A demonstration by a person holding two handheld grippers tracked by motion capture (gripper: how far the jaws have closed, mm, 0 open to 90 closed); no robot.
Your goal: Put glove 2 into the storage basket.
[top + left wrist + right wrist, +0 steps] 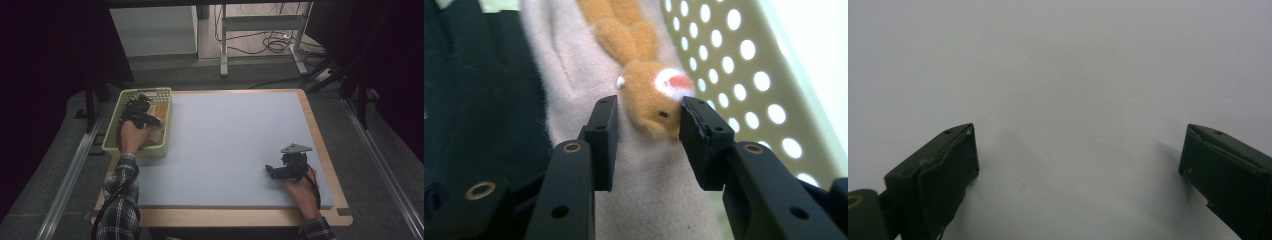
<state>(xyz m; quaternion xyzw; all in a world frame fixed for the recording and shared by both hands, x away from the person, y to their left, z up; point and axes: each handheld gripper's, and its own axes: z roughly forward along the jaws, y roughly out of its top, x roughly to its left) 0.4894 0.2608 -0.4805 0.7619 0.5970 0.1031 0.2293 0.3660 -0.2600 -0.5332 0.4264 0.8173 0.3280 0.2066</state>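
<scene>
A pale green perforated basket (112,127) sits at the table's left edge. My left gripper (141,111) reaches into it. In the left gripper view its jaws (647,127) press on both sides of the head of an orange plush toy (644,95) with a white-and-red snout. The toy lies on a beige fleece cloth (574,60). My right gripper (272,171) rests low over the grey mat (230,140) near the front right, pointing left. Its jaws (1078,160) stand wide open with nothing between them.
A dark cloth (474,100) lies beside the beige one in the basket, whose holed wall (744,75) rises close on the right of the jaws. The mat covers most of the wooden table (330,165). A metal-legged desk (224,50) and cables stand beyond.
</scene>
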